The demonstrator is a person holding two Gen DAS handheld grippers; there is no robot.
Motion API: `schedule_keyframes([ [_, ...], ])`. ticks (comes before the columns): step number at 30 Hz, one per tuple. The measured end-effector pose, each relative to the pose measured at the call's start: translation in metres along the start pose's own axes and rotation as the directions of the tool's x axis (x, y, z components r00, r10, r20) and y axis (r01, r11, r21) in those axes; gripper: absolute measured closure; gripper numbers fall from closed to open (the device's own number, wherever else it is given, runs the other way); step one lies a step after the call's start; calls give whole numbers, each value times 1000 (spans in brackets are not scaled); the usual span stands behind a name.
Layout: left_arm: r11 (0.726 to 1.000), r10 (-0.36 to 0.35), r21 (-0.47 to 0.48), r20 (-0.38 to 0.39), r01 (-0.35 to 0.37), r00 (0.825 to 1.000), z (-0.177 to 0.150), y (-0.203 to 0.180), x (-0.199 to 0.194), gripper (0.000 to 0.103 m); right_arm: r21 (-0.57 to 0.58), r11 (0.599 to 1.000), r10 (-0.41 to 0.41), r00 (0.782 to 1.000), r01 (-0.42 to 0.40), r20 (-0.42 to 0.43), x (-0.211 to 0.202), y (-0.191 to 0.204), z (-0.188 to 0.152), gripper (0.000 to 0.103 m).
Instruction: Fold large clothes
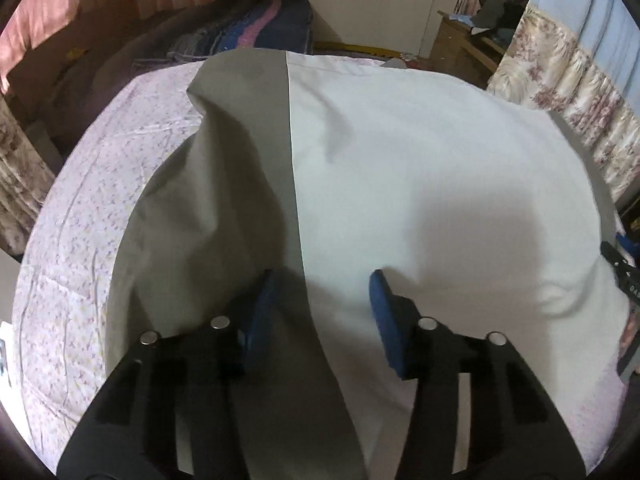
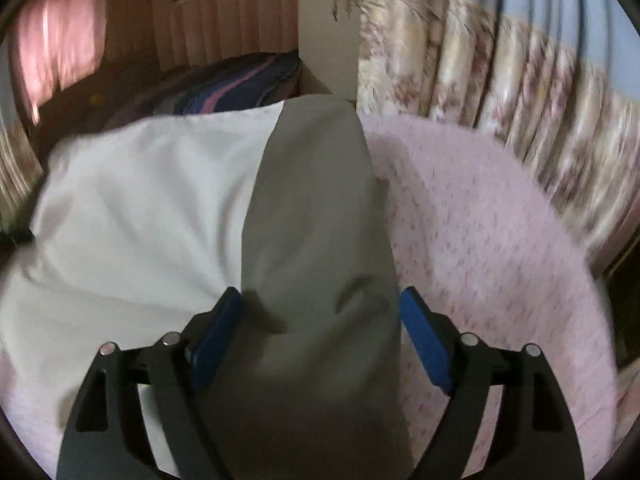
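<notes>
Item: grey-and-white cloth (image 1: 360, 168) spread on floral bedsheet (image 1: 80, 240). Left gripper (image 1: 322, 304) and right gripper (image 2: 320, 320) both gaped, holding nothing (right view blurred). Risk judged: a one-layer pinch would skew the fold.

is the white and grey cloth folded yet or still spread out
Mostly spread: the cloth lies wide across the bed, only its grey strip rumpled. No clear fold.

We see a bed (image 1: 72, 240) under a pink floral sheet. Beyond its far edge lies a dark striped quilt (image 1: 256, 28), backed by pink-lit curtains (image 1: 36, 20). Right of the bed hang floral drapes (image 1: 568, 92); past them stands a cluttered wooden dresser (image 1: 460, 44) against a white wall (image 1: 372, 4).
</notes>
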State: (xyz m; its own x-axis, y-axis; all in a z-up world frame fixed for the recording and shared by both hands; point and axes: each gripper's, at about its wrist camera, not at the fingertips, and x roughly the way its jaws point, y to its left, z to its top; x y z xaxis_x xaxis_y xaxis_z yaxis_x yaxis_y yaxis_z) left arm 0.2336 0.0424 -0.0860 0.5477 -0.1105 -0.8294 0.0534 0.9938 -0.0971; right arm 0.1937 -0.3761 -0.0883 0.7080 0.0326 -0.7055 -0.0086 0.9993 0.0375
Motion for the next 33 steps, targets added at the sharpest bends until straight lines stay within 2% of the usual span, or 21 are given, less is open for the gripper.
schedule_keyframes([
  [1,1000,3,9,0,-3,1000,0,-2,0,53,-7,1000,-10,1000,10,11,-5,2,-1,22],
  [2,999,14,28,4,-15,1000,-1,-7,-2,47,-24,999,-31,999,32,36,-14,7,-2,22],
  [4,999,27,46,16,-27,1000,-7,-15,-12,21,-35,999,-6,996,9,94,-34,14,-3,21],
  [5,998,46,46,45,-48,998,-10,-23,-21,3,-38,999,28,992,-23,127,-49,21,-5,21],
  [7,997,56,45,96,-60,994,-16,-34,-36,3,-47,997,61,986,-54,156,-63,35,-8,20],
  [10,1000,0,26,111,-3,994,-26,-57,-48,3,-106,989,123,980,-107,157,-75,62,-17,20],
  [12,999,-36,25,109,33,993,-37,-76,-48,3,-176,974,162,979,-139,121,-71,85,-28,20],
  [14,998,-30,61,108,24,994,-50,-96,-42,3,-265,957,151,984,-121,95,-63,104,-39,20],
  [16,997,14,73,135,-24,991,-61,-100,-34,3,-351,935,88,994,-60,65,-51,112,-53,20],
  [18,999,-11,50,89,7,996,-62,-91,-21,3,-372,927,64,997,-43,45,-41,103,-59,21],
  [20,999,-25,28,76,23,997,-61,-79,-13,3,-318,943,106,994,-98,7,-38,82,-55,21],
  [22,998,26,59,90,-31,996,-62,-78,-11,3,-302,947,112,994,-108,-5,-35,70,-53,21],
  [23,997,38,69,92,-45,995,-63,-80,-9,3,-281,949,140,990,-141,-21,-34,65,-51,21],
  [27,994,71,74,91,-78,993,-59,-84,-14,3,-263,949,179,984,-175,-11,-52,62,-45,19],
  [28,994,79,63,88,-85,993,-57,-84,-18,3,-237,954,197,980,-185,25,-64,54,-40,18],
  [30,995,80,47,91,-85,993,-51,-86,-27,3,-147,970,210,970,-192,120,-88,34,-35,2],
  [33,998,51,32,126,-55,991,-46,-94,-47,3,48,976,196,952,-213,235,-108,-11,-32,2],
])
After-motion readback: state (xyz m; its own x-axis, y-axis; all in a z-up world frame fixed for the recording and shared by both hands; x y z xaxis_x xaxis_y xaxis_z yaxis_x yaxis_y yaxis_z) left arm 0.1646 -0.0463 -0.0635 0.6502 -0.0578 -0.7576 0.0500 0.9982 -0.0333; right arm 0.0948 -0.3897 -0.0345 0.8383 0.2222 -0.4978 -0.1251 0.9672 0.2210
